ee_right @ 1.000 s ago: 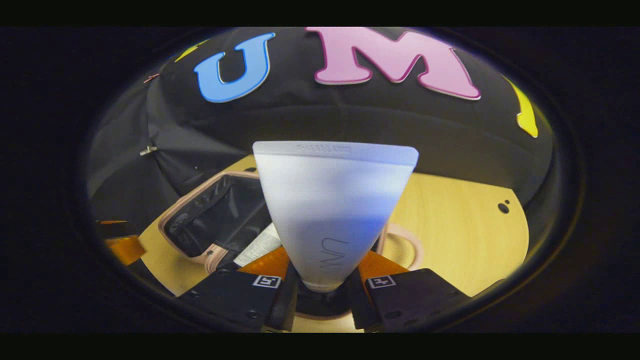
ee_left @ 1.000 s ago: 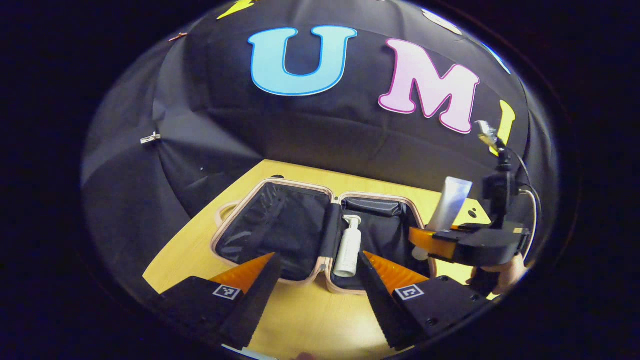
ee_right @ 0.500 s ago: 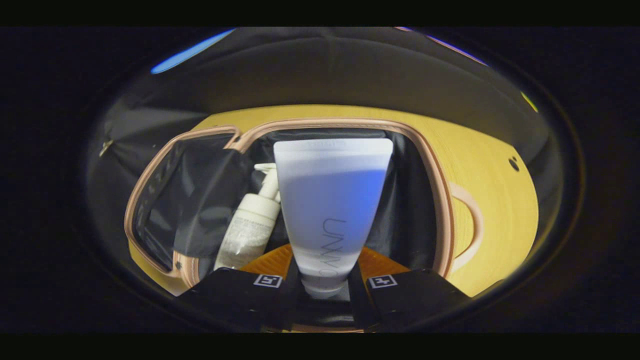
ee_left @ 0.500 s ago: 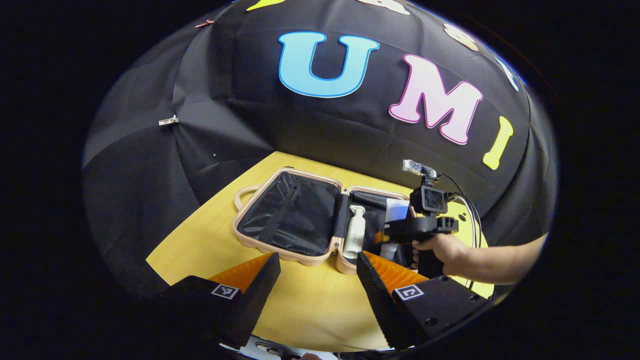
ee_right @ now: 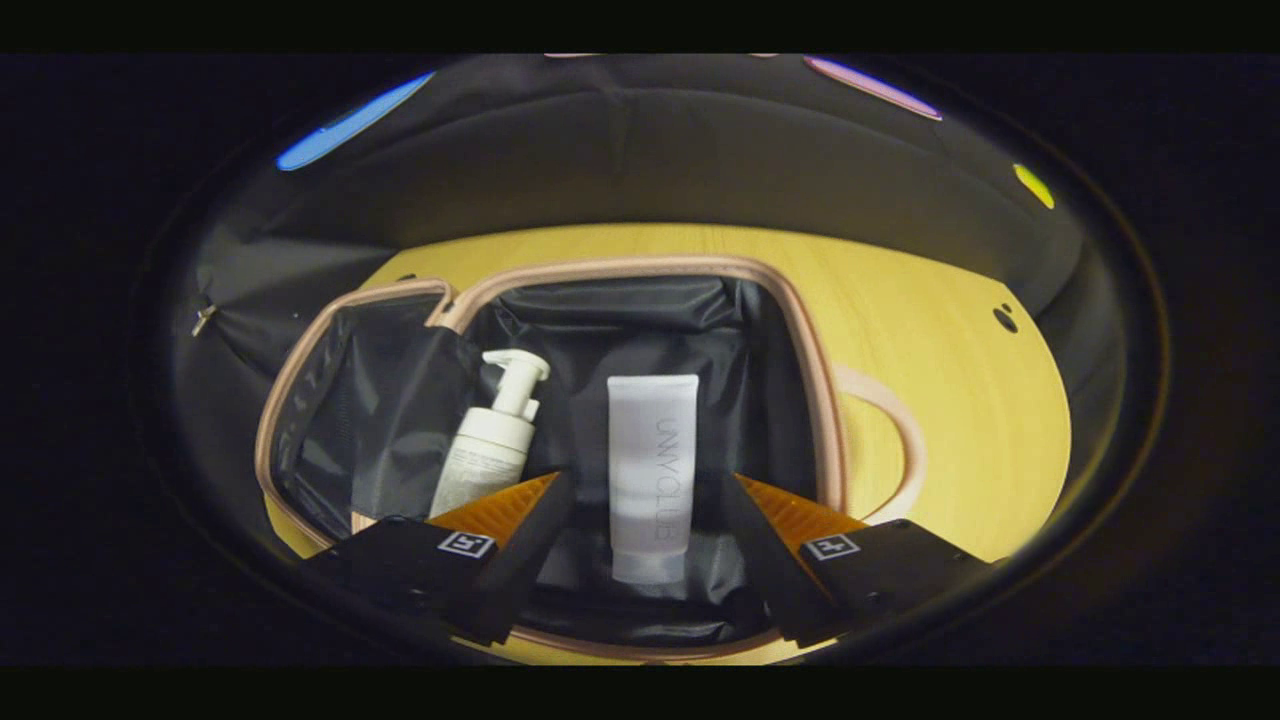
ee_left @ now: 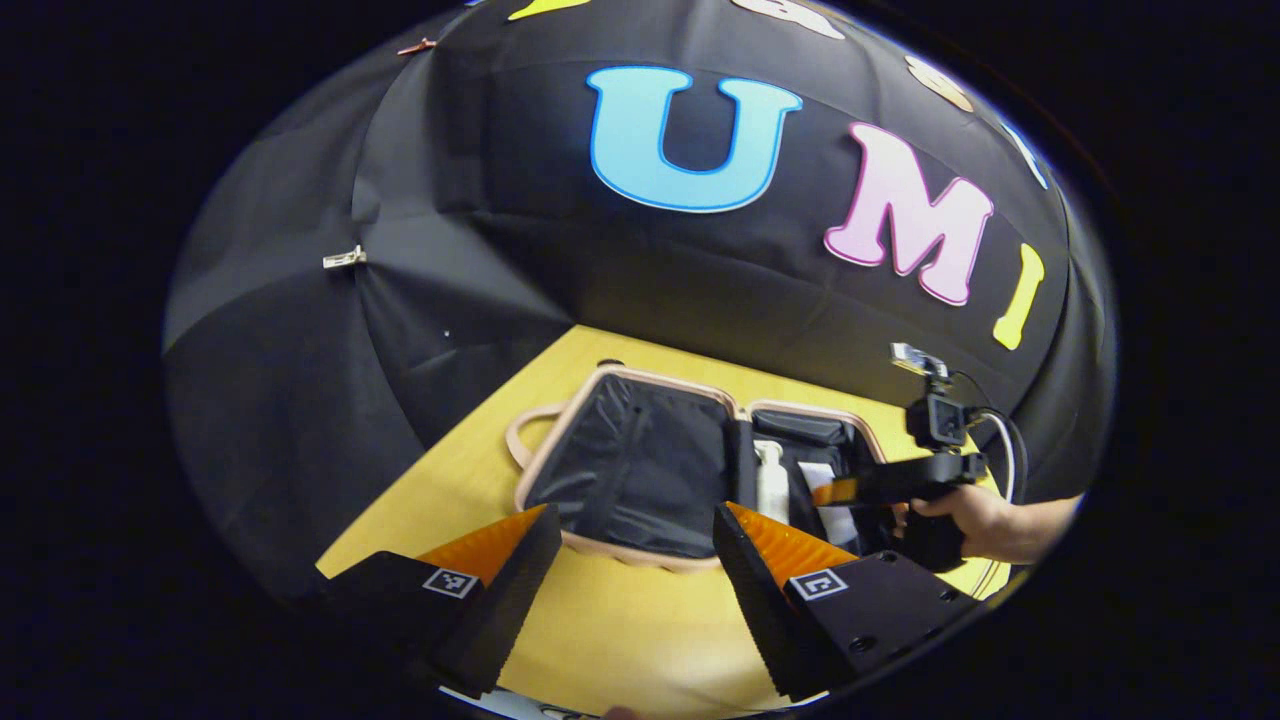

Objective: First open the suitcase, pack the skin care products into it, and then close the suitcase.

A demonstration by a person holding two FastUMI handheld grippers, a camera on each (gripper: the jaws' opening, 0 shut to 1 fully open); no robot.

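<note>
The pink-rimmed, black-lined suitcase (ee_right: 800, 330) is lying open on the yellow wooden table (ee_right: 960, 400). The right gripper (ee_right: 645, 500) is hovering released, fingers spread, over the frosted white tube (ee_right: 652, 465), which is lying flat in the suitcase's right half beside the white pump bottle (ee_right: 492, 440), probably so the lid can close. The left gripper (ee_left: 630, 560) is waiting released above the table, short of the suitcase's near edge.

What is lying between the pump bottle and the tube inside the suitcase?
Nothing: in the right gripper view, only bare dark lining separates the pump bottle from the tube in the suitcase; they lie side by side, apart.
</note>
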